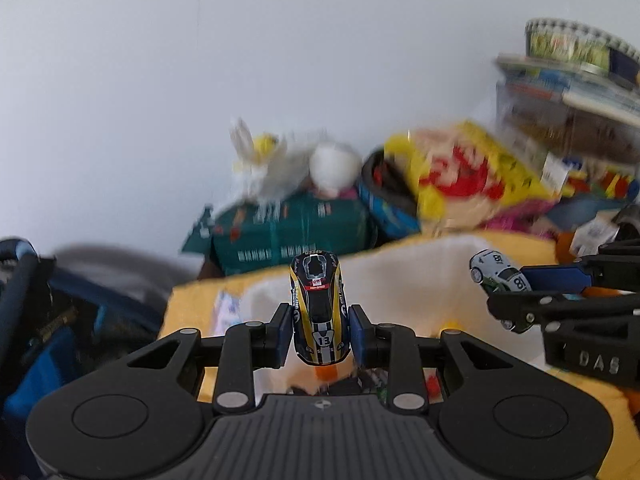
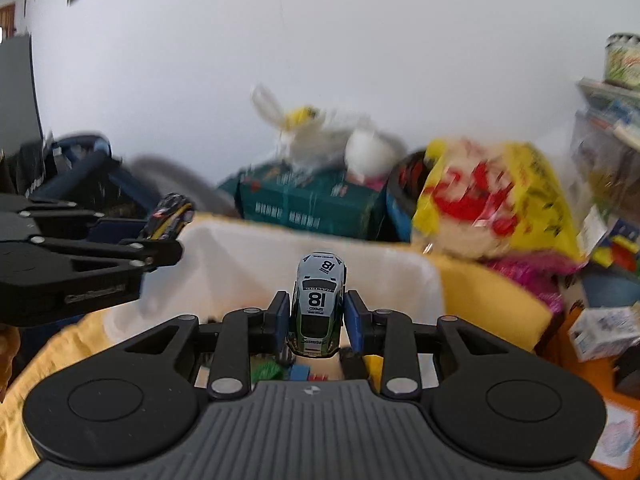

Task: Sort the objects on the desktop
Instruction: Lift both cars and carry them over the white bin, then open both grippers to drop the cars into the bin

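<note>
Jaws of the left gripper (image 1: 320,338) clamp the yellow-striped car (image 1: 319,312), the right gripper (image 2: 316,318) the white car (image 2: 319,304), long axes forward, both above the white bin (image 2: 248,256).

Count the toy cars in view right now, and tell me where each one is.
2. The dark and yellow number 13 car is clamped in the left gripper; the white and green number 18 car is clamped in the right gripper. The background clutter is blurred and may hide more.
</note>
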Demonstrator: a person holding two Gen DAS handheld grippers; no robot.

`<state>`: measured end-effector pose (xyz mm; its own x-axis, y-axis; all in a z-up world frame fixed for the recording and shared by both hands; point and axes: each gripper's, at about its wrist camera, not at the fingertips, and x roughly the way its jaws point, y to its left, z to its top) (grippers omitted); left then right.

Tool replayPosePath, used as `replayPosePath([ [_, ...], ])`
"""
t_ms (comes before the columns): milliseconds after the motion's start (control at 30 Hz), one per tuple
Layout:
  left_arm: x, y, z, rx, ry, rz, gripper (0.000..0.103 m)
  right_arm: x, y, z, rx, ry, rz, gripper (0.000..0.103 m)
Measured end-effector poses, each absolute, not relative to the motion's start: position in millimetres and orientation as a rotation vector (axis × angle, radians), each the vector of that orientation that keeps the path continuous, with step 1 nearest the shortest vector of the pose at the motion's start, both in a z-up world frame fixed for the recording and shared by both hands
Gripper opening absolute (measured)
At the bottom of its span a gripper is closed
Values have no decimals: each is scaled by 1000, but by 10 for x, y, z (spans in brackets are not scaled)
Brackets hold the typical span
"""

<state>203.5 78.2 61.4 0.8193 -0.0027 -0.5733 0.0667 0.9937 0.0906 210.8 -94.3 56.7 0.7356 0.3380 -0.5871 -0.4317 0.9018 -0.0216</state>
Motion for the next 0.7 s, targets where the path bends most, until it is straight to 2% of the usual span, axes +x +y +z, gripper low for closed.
replayPosePath([
  [167, 2125, 739, 389, 147, 696, -99, 35, 2179, -938, 367, -162, 675, 381, 36],
  [200, 2085, 725, 409, 160, 677, -95, 43, 2148, -957, 386, -166, 659, 391, 36],
  [267, 1982, 708, 480, 169, 636, -90, 51, 2084, -958, 449, -207, 625, 385, 36],
  [300, 1928, 701, 523, 159, 622, -107, 51, 2030, -971, 496, -218, 606, 387, 38],
  [333, 1874, 684, 555, 157, 613, -123, 51, 1995, -988, 542, -218, 593, 392, 45],
  [400, 1703, 634, 608, 182, 596, -140, 53, 1887, -1054, 613, -223, 582, 403, 53],
  [500, 1398, 606, 619, 187, 589, -160, 58, 1711, -1181, 678, -238, 574, 425, 53],
  [700, 777, 588, 479, 129, 618, -168, 58, 1341, -1453, 668, -213, 613, 484, 53],
])
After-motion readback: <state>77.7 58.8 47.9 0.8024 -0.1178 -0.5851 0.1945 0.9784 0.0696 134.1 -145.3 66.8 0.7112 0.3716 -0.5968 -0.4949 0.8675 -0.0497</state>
